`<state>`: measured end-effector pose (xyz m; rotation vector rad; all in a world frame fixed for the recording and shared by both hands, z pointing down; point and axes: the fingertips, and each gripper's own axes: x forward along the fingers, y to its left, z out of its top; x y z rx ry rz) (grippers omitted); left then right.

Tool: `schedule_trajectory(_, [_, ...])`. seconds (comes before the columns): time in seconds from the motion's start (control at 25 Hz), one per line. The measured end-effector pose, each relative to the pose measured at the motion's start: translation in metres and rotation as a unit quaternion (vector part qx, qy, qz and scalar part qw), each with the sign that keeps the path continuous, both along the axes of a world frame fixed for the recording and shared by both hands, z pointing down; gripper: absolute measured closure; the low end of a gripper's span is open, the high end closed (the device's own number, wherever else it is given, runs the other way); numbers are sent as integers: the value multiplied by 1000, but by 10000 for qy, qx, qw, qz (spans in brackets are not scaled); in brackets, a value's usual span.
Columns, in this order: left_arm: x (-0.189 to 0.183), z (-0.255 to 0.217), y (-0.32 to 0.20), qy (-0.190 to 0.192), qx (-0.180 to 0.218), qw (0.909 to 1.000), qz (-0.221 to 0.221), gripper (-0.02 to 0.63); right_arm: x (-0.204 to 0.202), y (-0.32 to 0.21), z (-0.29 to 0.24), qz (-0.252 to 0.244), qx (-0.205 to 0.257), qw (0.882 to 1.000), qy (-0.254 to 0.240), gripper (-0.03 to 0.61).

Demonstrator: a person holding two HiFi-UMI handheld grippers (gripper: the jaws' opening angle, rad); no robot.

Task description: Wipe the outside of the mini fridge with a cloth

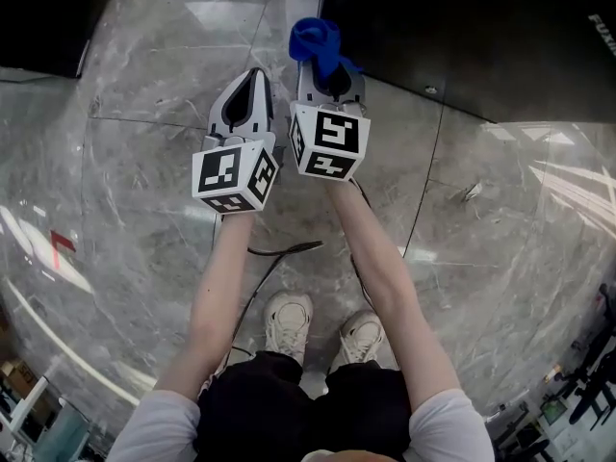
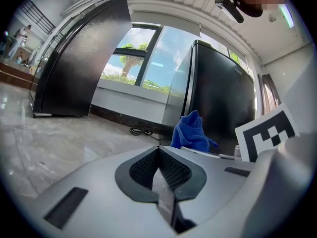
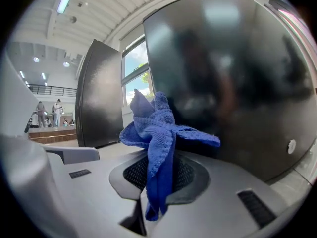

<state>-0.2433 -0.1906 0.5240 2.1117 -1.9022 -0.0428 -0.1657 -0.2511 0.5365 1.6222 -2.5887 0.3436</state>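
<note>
You have the cloth (image 3: 153, 128) in hand, and that part is done. Your right gripper (image 1: 325, 64) has its jaws clamped on the cloth's middle. A bunch of blue folds stands up past the tips and a short tail hangs down between the jaws. Your left gripper (image 2: 158, 150) has its jaws pressed together with nothing in them. It sits just beside the right one and a little nearer you.

The fridge (image 1: 481, 37) stands on the floor (image 1: 144, 210) straight ahead and to your right. Its dark door fills most of the right gripper view behind the cloth. From your head view the cloth is close to the lower front edge of the fridge. No view shows it pressed flat on the door, so I judge that wiping has not started. The door is glossy and shows only reflections. I can't tell from here whether any part of it is wiped or dirty.

By my reading, the whole wipe is left to do: the front, then the sides and top as far as you can reach. A second black cabinet (image 2: 79, 58) stands well apart at the far left of the floor. Which of the two is the mini fridge I can only guess, but your cloth points at the right-hand one.
</note>
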Motion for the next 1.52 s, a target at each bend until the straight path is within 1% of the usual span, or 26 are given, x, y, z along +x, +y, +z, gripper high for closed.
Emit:
schedule_trajectory(0.2, [7,5,-2,1,-42,10000,41,609,5,1,1,6,-4,10000,4,489])
schedule_trajectory(0.36, [19,3,-2,-21,-38,9999,122,609,19,4,-3,107,-30,9999,-4,489])
schedule_trajectory(0.52, [35,-4,-2,-43,20,9997,223,609,45,7,-7,271,-58,9996,-44,489])
schedule_trajectory(0.76, [70,-18,-3,-96,133,9987,488,610,94,12,-12,584,-34,9982,108,489])
schedule_trajectory(1.04, [113,-27,-3,-168,197,9964,806,610,158,17,-14,1008,-62,9947,187,489])
schedule_trajectory(1.24, [142,-28,-3,-241,197,9943,1020,610,216,20,-13,1434,-97,9894,223,489])
schedule_trajectory(1.36, [161,-27,-3,-273,188,9929,1144,610,258,20,-10,1804,-157,9833,187,489])
schedule_trajectory(1.52, [192,-24,-3,-342,177,9896,1389,610,321,20,-5,2369,-256,9711,99,489])
